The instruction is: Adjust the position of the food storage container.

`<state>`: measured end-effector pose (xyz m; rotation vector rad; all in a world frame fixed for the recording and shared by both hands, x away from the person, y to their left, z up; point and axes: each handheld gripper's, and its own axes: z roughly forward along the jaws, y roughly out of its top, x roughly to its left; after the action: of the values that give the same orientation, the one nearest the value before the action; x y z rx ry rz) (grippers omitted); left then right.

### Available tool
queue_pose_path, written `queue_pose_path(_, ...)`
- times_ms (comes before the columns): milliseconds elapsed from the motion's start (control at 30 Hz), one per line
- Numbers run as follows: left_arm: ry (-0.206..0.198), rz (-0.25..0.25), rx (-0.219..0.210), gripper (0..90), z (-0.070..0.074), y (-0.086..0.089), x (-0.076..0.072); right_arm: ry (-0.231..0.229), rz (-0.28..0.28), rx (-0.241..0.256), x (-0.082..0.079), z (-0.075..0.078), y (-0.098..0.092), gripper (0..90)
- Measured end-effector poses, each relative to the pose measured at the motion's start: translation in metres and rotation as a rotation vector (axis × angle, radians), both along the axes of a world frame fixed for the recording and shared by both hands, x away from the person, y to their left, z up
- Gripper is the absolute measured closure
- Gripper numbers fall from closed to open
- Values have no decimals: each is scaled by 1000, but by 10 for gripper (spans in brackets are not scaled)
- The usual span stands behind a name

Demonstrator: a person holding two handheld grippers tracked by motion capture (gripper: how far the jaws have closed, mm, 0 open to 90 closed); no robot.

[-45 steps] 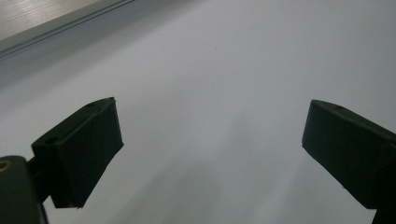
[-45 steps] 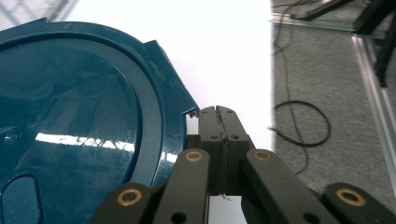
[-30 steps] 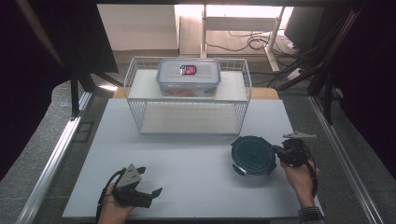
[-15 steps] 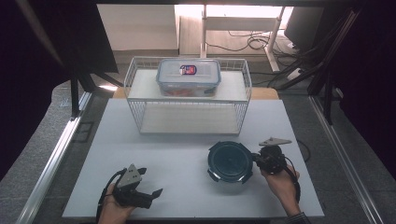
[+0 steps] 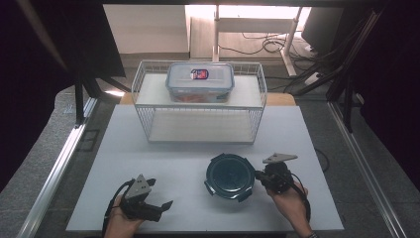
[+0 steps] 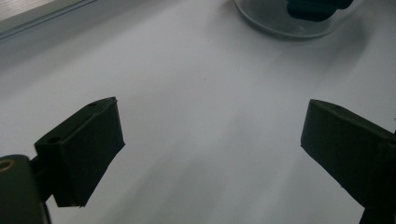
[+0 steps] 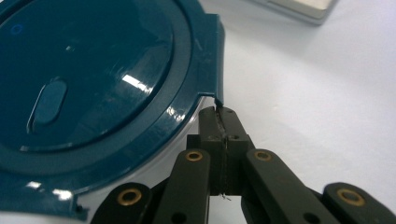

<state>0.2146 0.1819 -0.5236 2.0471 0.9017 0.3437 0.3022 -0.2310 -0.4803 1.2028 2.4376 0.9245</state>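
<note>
Sitting flat on the white worktop [image 5: 173, 163], lid side up, is a round dark-teal container [image 5: 230, 176], lying in the near right part of the surface, in front of the wire rack [image 5: 200, 106]. Being round, it is showing no real long axis; what is giving it a direction are the small latch tabs jutting from its rim, and one of them is pointing toward the person's right hand. The right gripper [image 5: 258, 174] is coming in from that side, level with the worktop, its jaws pressed together at that tab. In the right gripper view the jaws are meeting just below the tab's corner, with the container [image 7: 93, 93] spreading out above them; whether they are actually pinching the tab's edge I cannot tell.

The left gripper [image 5: 159, 194] is resting low over the near left of the worktop, well apart from the container, its jaws spread wide with bare surface between them.

On top of the wire rack, a clear rectangular lidded box [image 5: 199, 82] is lying with its long side running left to right.
</note>
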Motion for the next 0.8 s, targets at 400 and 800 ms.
queue_pose_path(400,30,3,-13,56,1,0,1,60,179,-53,-26,-12,43,895)
queue_pose_path(800,42,20,19,59,0,-6,2,102,265,8,-32,-17,65,894)
